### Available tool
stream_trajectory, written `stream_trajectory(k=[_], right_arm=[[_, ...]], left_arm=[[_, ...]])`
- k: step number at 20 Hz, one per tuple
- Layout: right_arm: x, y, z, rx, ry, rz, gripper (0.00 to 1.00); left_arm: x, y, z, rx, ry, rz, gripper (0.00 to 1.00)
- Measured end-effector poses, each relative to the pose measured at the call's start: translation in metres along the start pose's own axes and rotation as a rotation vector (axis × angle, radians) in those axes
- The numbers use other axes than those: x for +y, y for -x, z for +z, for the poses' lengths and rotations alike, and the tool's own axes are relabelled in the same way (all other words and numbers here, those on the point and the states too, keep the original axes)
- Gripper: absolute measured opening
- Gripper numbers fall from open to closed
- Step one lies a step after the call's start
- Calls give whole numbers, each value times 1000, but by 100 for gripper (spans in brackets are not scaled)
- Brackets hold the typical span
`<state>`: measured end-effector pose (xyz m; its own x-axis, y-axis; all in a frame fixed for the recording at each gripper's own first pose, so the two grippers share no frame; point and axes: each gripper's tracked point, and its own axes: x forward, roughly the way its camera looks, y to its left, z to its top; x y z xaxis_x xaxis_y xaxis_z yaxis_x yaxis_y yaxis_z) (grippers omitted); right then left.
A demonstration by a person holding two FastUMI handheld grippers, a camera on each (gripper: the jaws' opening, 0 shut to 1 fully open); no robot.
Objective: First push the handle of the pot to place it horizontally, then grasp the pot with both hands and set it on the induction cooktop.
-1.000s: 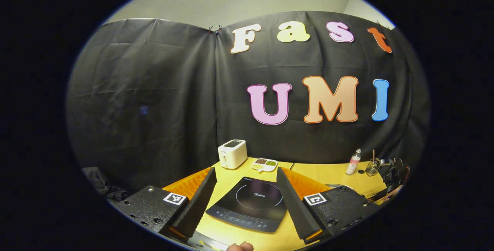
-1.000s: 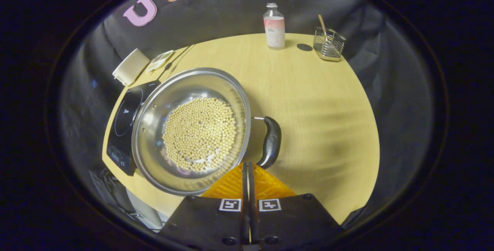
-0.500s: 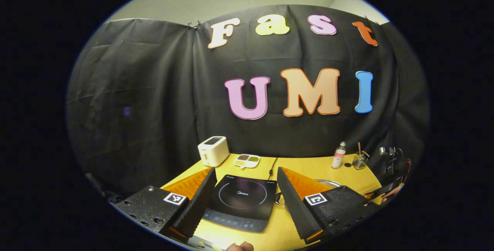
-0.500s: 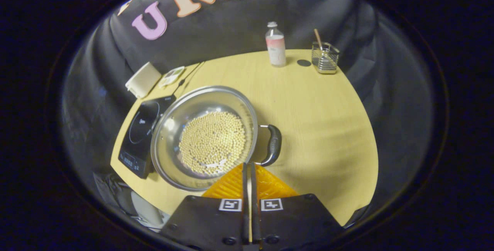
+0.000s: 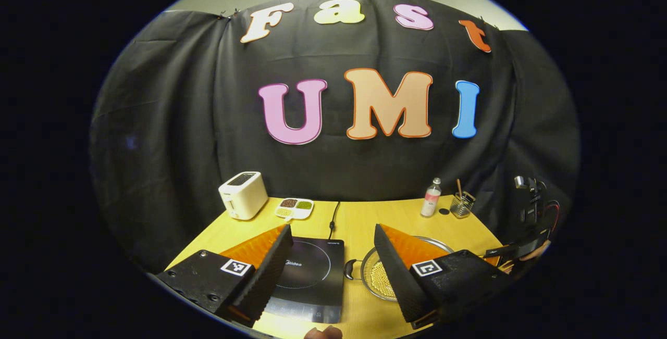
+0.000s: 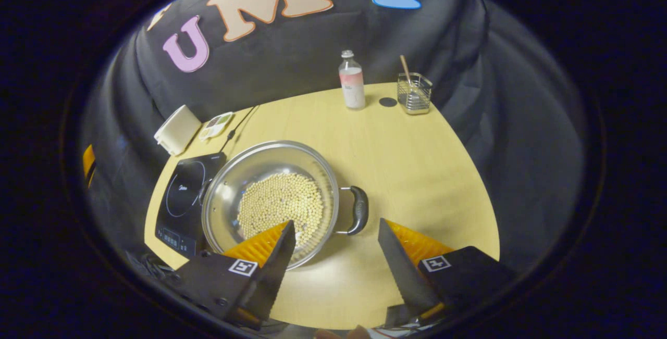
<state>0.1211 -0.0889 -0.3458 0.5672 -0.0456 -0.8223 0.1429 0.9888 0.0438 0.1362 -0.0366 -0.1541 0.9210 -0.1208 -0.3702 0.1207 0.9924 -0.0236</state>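
Table [image 6: 417, 172] bears the pot [image 6: 271, 201] of beans, just right of the cooktop [image 6: 182, 201] marked "Midea", black handle [image 6: 358, 210] toward the right. Right gripper [image 6: 336, 255] gapes wide near the handle, touching nothing; left gripper [image 5: 333, 266] also wide, empty.

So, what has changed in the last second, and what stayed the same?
The right gripper opened its fingers, which were shut before, and drew back from the pot; it holds nothing. The left gripper stayed open and swung towards the pot. The pot remains on the table beside the induction cooktop.
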Motion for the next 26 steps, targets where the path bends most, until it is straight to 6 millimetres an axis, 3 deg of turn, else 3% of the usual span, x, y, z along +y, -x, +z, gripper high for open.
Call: stream_trajectory(k=[3,4,9,11,16,17,23,24,25,26], right_arm=[[3,-4,0,9,-28,-50,100],[4,-5,1,10,-37,-63,94],[-1,-12,2,23,-20,-127,93],[-5,-20,-3,54,-5,-143,94],[-11,-40,-1,89,1,-151,94],[-10,-45,0,95,4,-146,100],[-16,-66,-1,132,4,-142,100],[-16,-69,-1,138,5,-141,94],[-16,-72,-2,143,5,-141,100],[-16,-75,-2,150,5,-139,94]], left_arm=[[0,-24,-21,57,26,-73,96],[0,-32,-29,78,34,-94,96],[-8,-65,-68,198,33,-180,96],[-15,-73,-92,274,21,-199,96],[-33,-95,-125,369,43,-222,96],[-34,-101,-128,384,46,-220,97],[-41,-126,-161,495,39,-221,96],[-44,-128,-170,529,41,-223,96],[-45,-131,-177,555,42,-227,97],[-46,-131,-185,583,35,-230,97]])
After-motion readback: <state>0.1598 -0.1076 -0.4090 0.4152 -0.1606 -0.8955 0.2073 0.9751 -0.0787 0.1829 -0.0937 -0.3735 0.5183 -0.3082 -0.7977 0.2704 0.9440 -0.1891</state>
